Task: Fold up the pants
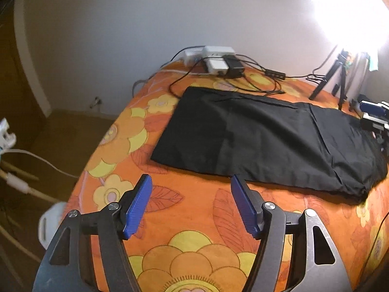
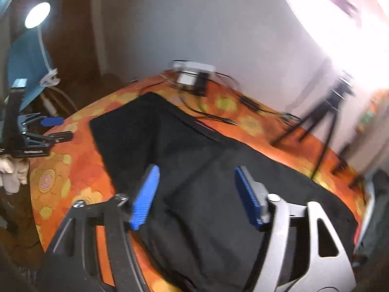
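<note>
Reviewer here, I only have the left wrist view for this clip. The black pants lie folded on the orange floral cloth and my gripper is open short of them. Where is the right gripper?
Observer: The right gripper is over the pants, jaws open, with black fabric showing between its blue pads.
Reviewer: Is it holding any cloth?
Observer: No. Nothing sits between the pads; the fabric lies below them.
Reviewer: Anything off to my left that I miss?
Observer: A round lamp on a white gooseneck is lit beyond the table's left end, out of your frame.
Reviewer: And my own gripper from there?
Observer: The left gripper shows at the far left edge, held by a gloved hand.
</note>
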{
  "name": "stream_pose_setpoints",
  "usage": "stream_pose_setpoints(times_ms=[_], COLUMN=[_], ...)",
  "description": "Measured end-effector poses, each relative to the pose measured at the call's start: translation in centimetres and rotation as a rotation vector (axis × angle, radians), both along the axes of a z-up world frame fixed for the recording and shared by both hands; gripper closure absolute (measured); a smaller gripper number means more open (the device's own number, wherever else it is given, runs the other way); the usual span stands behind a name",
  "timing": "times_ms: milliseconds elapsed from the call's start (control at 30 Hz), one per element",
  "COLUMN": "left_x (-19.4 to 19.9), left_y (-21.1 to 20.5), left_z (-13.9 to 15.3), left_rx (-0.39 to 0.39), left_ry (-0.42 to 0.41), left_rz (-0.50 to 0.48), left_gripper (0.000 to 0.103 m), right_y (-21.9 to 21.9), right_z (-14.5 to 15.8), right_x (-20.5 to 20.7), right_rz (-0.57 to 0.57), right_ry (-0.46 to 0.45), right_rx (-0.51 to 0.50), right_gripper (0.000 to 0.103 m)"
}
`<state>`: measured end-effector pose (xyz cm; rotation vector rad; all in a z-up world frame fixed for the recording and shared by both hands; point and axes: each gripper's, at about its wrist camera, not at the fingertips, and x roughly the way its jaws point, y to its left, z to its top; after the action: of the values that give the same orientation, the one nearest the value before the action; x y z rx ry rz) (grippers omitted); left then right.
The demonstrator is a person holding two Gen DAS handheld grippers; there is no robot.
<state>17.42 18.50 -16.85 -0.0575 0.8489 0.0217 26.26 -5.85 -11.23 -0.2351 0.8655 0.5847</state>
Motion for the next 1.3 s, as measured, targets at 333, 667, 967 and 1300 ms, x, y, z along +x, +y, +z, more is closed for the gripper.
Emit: stream_pose_setpoints(times_ms=[333, 667, 967, 1300], left_x=[2.3, 4.9, 6.2, 6.3], left_y=[4.4, 7.3, 8.6, 8.8], left_z=[-1.9, -3.3, -4.3, -4.2], left_rx=[-0.200, -0.397, -0.469, -0.479], left_ry=[0.086, 0.136, 0.144, 0.126], left_rz=[0.104, 0.157, 0.200, 0.212], left_gripper=[0.036, 0.036, 0.036, 0.036], right_y=[11.2, 19.2, 22.1, 21.6], right_z=[-3.2, -7.1, -8.7, -9.6], right_x=[-0.1, -1.6, -1.5, -0.1], right_rz=[0.261, 0.438, 0.484, 0.457], right_ry=[0.028, 0.030, 0.030, 0.076], right_rx=[-0.097, -0.175, -0.209, -0.168], right_gripper=[0.029, 0.034, 0.038, 0.050])
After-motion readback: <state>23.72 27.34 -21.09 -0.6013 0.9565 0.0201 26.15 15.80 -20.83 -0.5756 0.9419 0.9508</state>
